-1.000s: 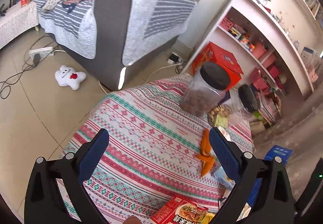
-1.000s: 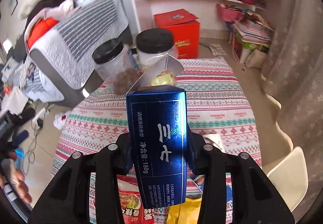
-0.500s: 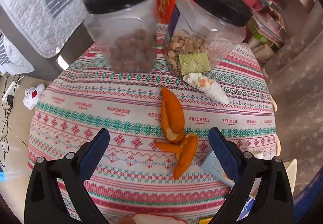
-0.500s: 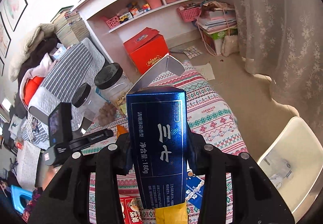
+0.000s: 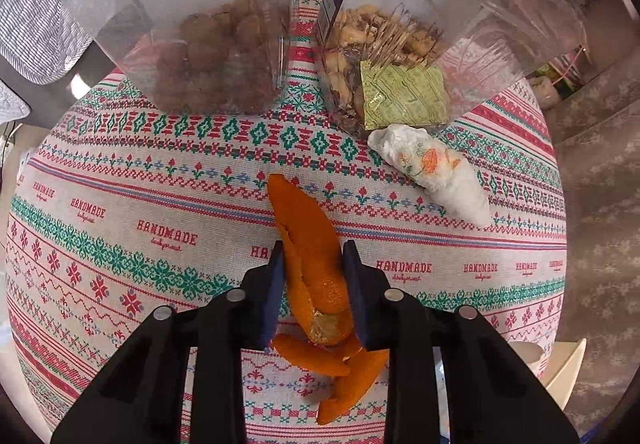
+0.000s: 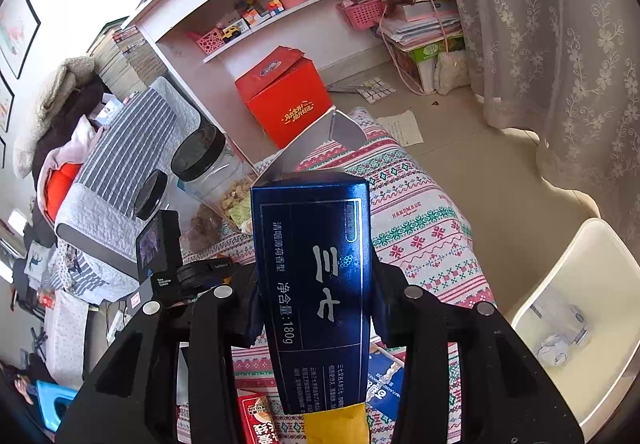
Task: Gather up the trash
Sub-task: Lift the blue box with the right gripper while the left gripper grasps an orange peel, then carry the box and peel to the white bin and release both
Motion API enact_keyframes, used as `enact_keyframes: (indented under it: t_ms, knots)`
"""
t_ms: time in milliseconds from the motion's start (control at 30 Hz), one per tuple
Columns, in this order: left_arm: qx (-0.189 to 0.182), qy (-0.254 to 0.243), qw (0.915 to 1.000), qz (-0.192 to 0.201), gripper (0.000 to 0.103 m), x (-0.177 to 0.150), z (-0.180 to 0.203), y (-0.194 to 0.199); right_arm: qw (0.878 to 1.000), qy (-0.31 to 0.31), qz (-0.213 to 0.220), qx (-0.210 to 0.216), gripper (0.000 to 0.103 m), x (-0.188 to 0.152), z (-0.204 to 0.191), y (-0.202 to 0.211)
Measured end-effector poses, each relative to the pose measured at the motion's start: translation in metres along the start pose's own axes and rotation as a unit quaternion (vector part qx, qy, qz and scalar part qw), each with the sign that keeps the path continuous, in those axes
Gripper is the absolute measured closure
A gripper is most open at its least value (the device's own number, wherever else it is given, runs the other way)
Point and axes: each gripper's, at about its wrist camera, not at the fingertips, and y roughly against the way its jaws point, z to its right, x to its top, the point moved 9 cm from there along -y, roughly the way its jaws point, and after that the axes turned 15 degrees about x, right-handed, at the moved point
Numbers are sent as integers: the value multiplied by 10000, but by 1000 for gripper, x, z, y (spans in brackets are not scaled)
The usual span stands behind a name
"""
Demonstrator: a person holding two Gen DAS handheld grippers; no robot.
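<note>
In the left wrist view, my left gripper (image 5: pixel 314 256) is shut on a long orange peel (image 5: pixel 308 244) that lies on the patterned tablecloth (image 5: pixel 120 212); more peel pieces (image 5: pixel 344 376) lie under the fingers. A crumpled white tissue (image 5: pixel 432 172) lies to the right of the peel. In the right wrist view, my right gripper (image 6: pixel 316 284) is shut on a dark blue carton (image 6: pixel 316 284) with its top flap open, held above the table. A white bin (image 6: pixel 576 324) with crumpled paper inside stands on the floor at the right.
Two clear jars with black lids stand at the table's far side, one with brown snacks (image 5: pixel 208 44), one with nuts (image 5: pixel 392 60). A red packet (image 6: pixel 256 420) and a blue packet (image 6: pixel 384 380) lie under the carton. A red box (image 6: pixel 284 100), shelves and a sofa (image 6: pixel 120 164) stand beyond.
My left gripper moved down onto the table and shut on the orange peel. My right gripper kept hold of the blue carton and the white bin came closer into its view.
</note>
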Motion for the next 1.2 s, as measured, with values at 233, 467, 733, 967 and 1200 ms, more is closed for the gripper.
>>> enact_keyframes:
  t_ms: [233, 467, 733, 967, 1200]
  knots:
    - [-163, 117, 9991, 368, 82, -12, -33, 46, 9997, 200, -49, 107, 64, -3, -12, 3]
    - [-198, 266, 9930, 1137, 82, -36, -61, 115, 9987, 416, -63, 299, 64, -10, -30, 10]
    - [28, 308, 9736, 2264, 82, -72, -74, 194, 9955, 803, 39, 500, 64, -23, -57, 24]
    - [118, 146, 9482, 3170, 82, -94, -59, 245, 9917, 1208, 230, 377, 64, -36, -71, 36]
    - [135, -20, 9232, 3842, 82, -107, -37, 280, 9865, 1433, 775, -171, 64, -33, -57, 64]
